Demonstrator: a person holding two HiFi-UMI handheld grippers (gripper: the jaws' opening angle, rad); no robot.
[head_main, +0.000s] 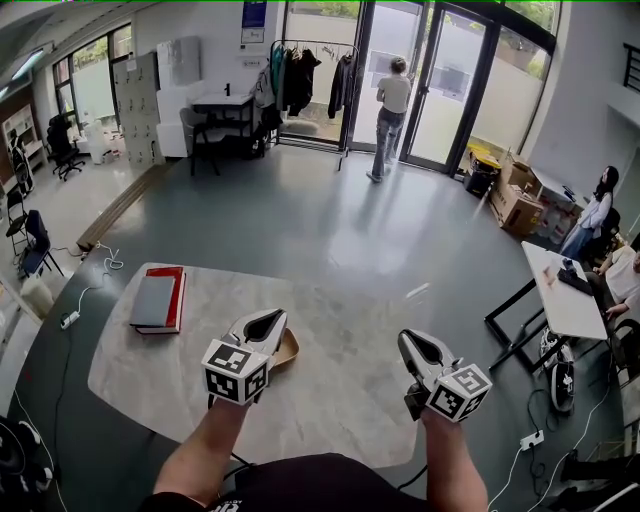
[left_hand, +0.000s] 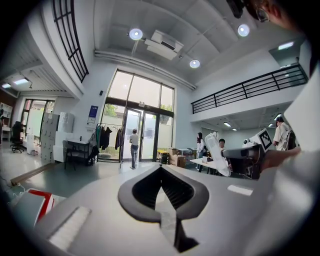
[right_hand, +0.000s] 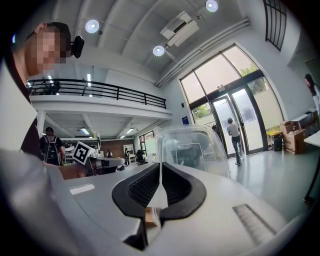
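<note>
My right gripper (head_main: 415, 345) hangs over the pale stone-patterned table (head_main: 330, 410) near its right edge. Its jaws are shut on the thin rim of a clear plastic dome cover (right_hand: 192, 150), which stands up beyond the right gripper (right_hand: 160, 170). The left gripper view shows that cover (left_hand: 218, 155) as a pale oval. My left gripper (head_main: 265, 322) is above the middle of the table, its jaws closed and pointing away from me, and I see nothing gripped in the left gripper (left_hand: 161, 170). A tan shallow dish (head_main: 289, 350) lies on the table right beside it, partly hidden.
Two stacked books (head_main: 158, 300), grey on red, lie at the table's left end. A white table (head_main: 565, 300) with seated people stands to the right. Far off, one person (head_main: 390, 115) faces the glass doors, near a clothes rack (head_main: 305, 80) and cartons (head_main: 515, 195). Cables trail on the floor (head_main: 95, 280).
</note>
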